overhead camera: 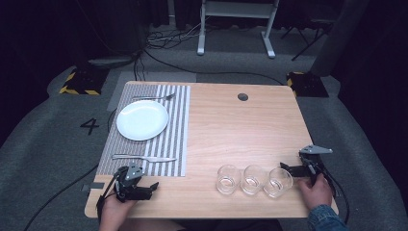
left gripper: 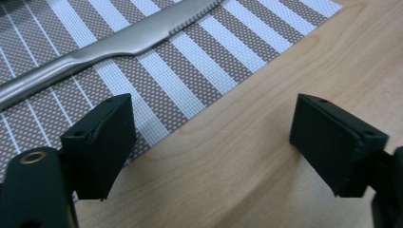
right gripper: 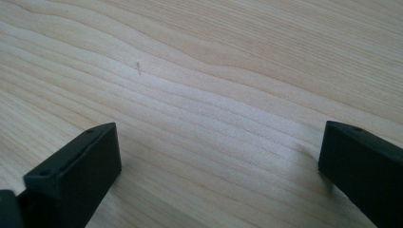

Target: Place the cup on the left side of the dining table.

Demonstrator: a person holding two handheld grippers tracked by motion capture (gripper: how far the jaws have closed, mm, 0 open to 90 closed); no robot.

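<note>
The left claw [overhead camera: 153, 185] rests wide open on the pale wood-grain table [overhead camera: 240, 130], just beside the woven striped placemat [overhead camera: 175, 144] bearing a smooth steel knife [overhead camera: 144, 157]. The right claw [overhead camera: 285, 167], also open, sits beside the rightmost of three clear round glasses [overhead camera: 277, 182].

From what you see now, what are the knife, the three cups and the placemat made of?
The knife looks like brushed steel: grey, dull sheen, serrated edge. The three cups seem to be clear glass or plastic; the wood shows through them. The placemat appears to be woven vinyl or fabric, with a fine mesh in brown and white stripes.
</note>
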